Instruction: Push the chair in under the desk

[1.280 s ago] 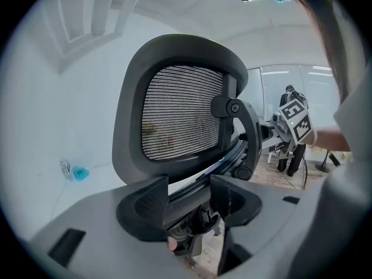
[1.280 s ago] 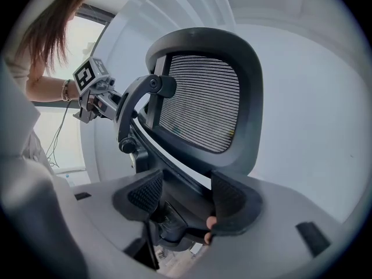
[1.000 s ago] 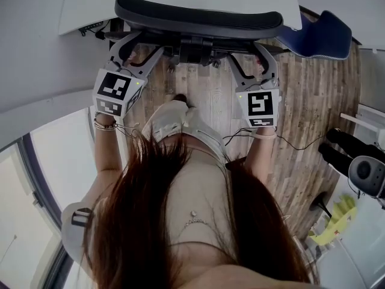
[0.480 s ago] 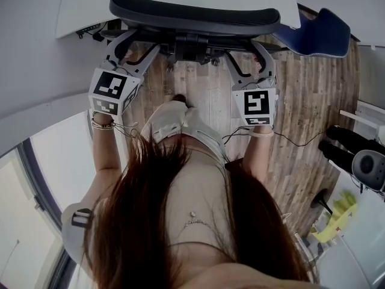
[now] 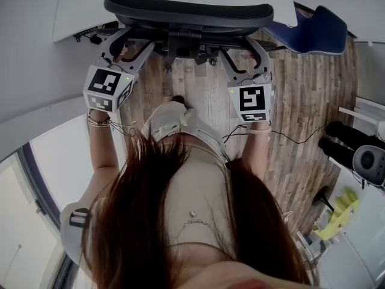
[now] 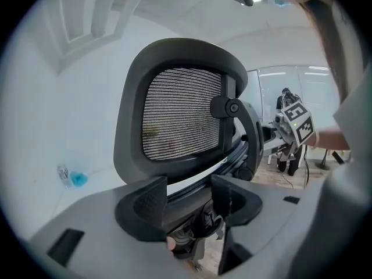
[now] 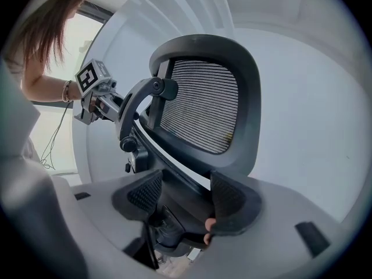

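The black office chair (image 5: 186,14) stands with its back toward me, its top rim just under the edge of the white desk (image 5: 78,5). My left gripper (image 5: 129,44) is open against the left of the chair's back frame. My right gripper (image 5: 243,48) is open against the right side. In the left gripper view the mesh backrest (image 6: 180,115) rises just beyond the jaws of the left gripper (image 6: 190,193), and the frame's lower rim runs across the gap. The right gripper view shows the same backrest (image 7: 203,103) past the right gripper (image 7: 186,193), which stands likewise.
A blue seat (image 5: 313,29) stands at the right of the desk. The wooden floor (image 5: 313,101) carries a thin cable (image 5: 289,140), dark items (image 5: 340,140) and a yellow-green object (image 5: 337,218) at the right. White walls close in on the left.
Both grippers and the chair have moved forward, toward the desk; the backrest's top now sits closer under the desk's edge. Neither gripper's jaws have changed.
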Demonstrator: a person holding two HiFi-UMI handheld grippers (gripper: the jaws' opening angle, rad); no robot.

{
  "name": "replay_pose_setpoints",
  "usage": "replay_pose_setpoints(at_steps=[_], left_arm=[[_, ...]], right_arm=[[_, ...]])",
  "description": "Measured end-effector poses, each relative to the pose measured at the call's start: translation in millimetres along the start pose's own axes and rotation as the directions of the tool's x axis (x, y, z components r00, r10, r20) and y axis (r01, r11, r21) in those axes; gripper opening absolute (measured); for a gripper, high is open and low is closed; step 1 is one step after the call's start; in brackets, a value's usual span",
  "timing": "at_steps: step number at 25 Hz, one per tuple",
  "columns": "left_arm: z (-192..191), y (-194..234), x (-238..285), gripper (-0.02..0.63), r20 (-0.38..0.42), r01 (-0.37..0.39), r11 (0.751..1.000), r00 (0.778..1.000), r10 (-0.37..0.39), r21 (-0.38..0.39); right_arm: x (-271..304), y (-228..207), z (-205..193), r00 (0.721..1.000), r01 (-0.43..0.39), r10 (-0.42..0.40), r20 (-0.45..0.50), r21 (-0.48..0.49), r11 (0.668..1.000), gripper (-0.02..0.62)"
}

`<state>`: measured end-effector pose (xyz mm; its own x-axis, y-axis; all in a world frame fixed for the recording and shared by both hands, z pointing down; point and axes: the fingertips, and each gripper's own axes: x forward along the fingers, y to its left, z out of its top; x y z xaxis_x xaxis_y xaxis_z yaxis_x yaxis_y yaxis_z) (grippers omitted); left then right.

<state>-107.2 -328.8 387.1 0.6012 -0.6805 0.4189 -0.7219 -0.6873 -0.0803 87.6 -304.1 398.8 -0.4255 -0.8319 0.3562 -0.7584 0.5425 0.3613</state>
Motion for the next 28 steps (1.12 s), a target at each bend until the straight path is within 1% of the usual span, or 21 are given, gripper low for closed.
replay_pose_setpoints(at_steps=[7, 28], left_arm=[[-1.5, 6.6, 2.1, 0.235, 0.006, -0.001, 1.000, 1.000, 0.001, 0.001], [3.5, 8.6, 3.8, 0.238, 0.034, 0.017, 1.000, 0.999, -0.017, 0.019]], right_arm=[[4.6, 2.7, 1.4, 1.000, 0.003, -0.003, 0.018, 0.001, 1.000, 0.270], [0.7, 2.2, 3.7, 0.999, 0.010, -0.010, 0.038, 0.008, 1.000, 0.268]])
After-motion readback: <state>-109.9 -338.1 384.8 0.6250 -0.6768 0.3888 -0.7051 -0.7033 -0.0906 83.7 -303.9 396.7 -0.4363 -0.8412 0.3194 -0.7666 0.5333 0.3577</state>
